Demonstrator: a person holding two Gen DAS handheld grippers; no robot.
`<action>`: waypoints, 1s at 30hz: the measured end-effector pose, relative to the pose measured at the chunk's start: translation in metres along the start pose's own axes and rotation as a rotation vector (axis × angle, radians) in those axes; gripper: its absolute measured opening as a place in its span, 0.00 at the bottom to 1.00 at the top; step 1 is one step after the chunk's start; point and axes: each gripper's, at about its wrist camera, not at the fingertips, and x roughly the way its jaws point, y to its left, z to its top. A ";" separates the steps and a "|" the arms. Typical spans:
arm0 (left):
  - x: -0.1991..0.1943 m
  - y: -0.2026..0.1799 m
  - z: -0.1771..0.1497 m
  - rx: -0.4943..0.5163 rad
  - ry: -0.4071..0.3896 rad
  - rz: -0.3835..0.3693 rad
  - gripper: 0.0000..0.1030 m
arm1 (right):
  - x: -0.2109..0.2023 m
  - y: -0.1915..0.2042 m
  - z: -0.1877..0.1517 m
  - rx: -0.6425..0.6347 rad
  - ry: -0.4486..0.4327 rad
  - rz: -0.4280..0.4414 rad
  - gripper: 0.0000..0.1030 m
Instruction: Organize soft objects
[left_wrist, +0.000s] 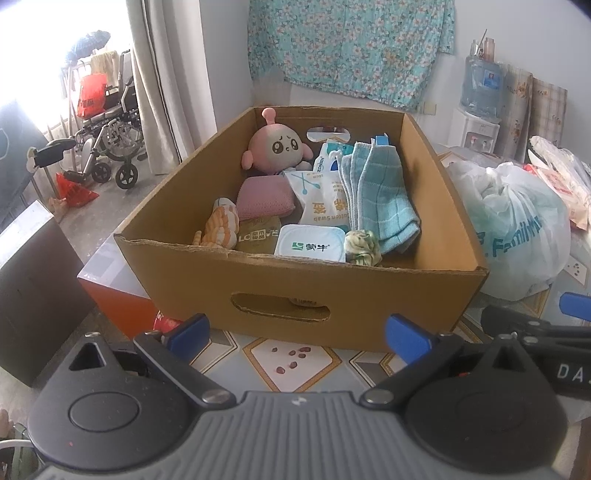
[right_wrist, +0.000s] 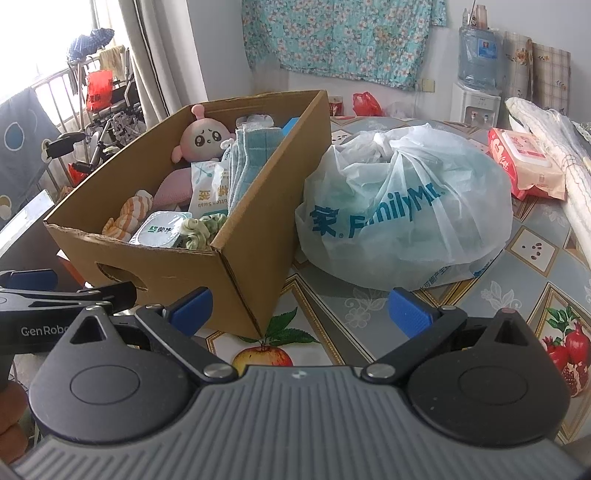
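Note:
A cardboard box (left_wrist: 332, 291) stands on the table straight ahead of my left gripper (left_wrist: 297, 336), which is open and empty just short of its front wall. Inside lie a pink plush doll (left_wrist: 277, 147), a pink cushion (left_wrist: 264, 197), folded blue towels (left_wrist: 384, 192), an orange striped soft toy (left_wrist: 221, 225), a green scrunchie (left_wrist: 364, 247), a cotton swab pack (left_wrist: 321, 199) and a yogurt tub (left_wrist: 312, 245). My right gripper (right_wrist: 301, 314) is open and empty near the box's (right_wrist: 251, 258) front right corner. The doll (right_wrist: 207, 138) and towels (right_wrist: 251, 155) show there too.
A full white plastic shopping bag (right_wrist: 406, 206) sits right of the box. A wet wipes pack (right_wrist: 524, 162) and rolled white material (right_wrist: 550, 136) lie at the far right. A water dispenser (right_wrist: 476, 74) stands behind; a wheelchair (left_wrist: 107, 147) is on the floor left. An orange box (left_wrist: 110, 280) is beside the table.

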 end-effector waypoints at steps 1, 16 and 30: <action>0.000 0.000 0.000 0.000 0.001 -0.001 0.99 | 0.000 0.000 0.000 0.000 0.001 -0.001 0.99; 0.001 0.000 -0.002 0.000 0.007 0.002 0.99 | 0.001 -0.002 -0.001 -0.002 0.008 -0.004 0.99; 0.004 0.001 -0.005 -0.006 0.020 0.005 0.99 | 0.005 0.000 -0.001 -0.010 0.016 -0.007 0.99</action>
